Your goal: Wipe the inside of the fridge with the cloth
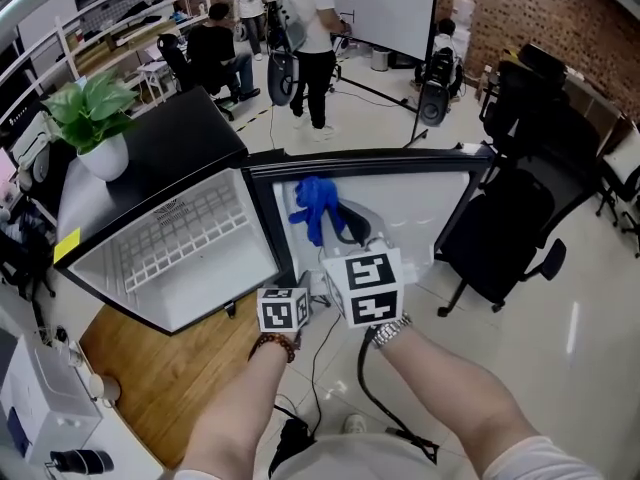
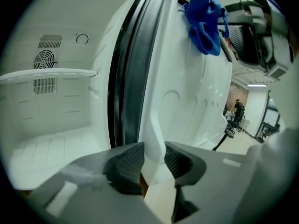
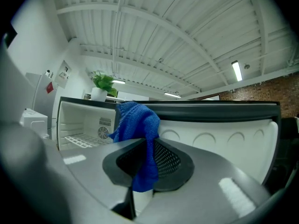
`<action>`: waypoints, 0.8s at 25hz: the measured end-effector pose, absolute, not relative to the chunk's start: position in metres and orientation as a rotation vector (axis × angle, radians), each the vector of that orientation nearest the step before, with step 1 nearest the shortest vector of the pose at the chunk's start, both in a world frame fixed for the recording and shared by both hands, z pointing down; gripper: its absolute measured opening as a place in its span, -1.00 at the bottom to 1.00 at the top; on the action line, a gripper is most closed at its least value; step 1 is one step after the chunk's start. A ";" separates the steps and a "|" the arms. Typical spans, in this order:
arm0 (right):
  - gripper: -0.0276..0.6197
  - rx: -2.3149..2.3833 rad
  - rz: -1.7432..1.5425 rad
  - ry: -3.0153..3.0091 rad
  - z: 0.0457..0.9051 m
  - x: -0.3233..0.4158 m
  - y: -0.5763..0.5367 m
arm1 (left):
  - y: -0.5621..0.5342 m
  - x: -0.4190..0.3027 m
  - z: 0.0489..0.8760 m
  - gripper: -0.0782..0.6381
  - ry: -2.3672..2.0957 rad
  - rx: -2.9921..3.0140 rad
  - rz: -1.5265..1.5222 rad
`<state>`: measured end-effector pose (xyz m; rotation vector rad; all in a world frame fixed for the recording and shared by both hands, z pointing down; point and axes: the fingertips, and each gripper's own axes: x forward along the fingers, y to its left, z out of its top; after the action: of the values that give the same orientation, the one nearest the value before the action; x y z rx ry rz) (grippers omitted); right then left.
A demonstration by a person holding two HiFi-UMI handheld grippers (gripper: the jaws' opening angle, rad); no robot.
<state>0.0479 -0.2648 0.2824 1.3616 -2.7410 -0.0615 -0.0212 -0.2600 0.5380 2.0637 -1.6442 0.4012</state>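
A small fridge [image 1: 150, 158] with a black top stands with its door [image 1: 420, 198] swung wide open to the fridge's right. On top of the fridge, at its left corner, a leafy green plant [image 1: 88, 103] grows in a white pot [image 1: 103, 158]. Inside the fridge the walls are white. A white wire shelf [image 1: 190, 233] spans the compartment, and a round fan vent [image 2: 46, 59] sits on the back wall.

At the fridge's open front, a person's two bare forearms reach in, each hand holding a gripper. The left gripper [image 2: 153, 164] is just to the right of the fridge's body, where the door hinges. Its jaws are closed on a white edge of the door's inner lining, with both pads pressing the plastic. The dark door seal runs just beside that spot.

To the right of it, the right gripper [image 3: 148, 164] has its jaws clamped on a fold of the blue cloth [image 3: 138, 122]. Most of the cloth bunches above the jaws and a short tail hangs below them. The cloth is up by the door's white inner face, at the end nearest the fridge's body. I cannot tell whether it presses on the lining.

Right of the open door stands a black office chair [image 1: 510, 228]. Behind the fridge, across the room, several people [image 1: 315, 28] stand or sit.
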 end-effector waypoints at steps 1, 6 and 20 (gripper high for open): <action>-0.77 1.373 -0.055 -2.737 0.282 0.052 -0.266 | -0.260 -0.021 0.538 -0.39 -1.645 2.062 0.402; -0.77 1.435 -0.047 -2.711 0.283 0.075 -0.274 | -0.260 -0.022 0.538 -0.39 -1.646 2.058 0.404; -0.77 1.623 -0.028 -2.605 0.285 0.155 -0.293 | -0.260 -0.023 0.537 -0.40 -1.661 2.049 0.406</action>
<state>0.1552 -0.2932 0.2846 1.6226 -2.6045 -0.0280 -0.0228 -0.2600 0.5373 2.0492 -1.6609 0.4057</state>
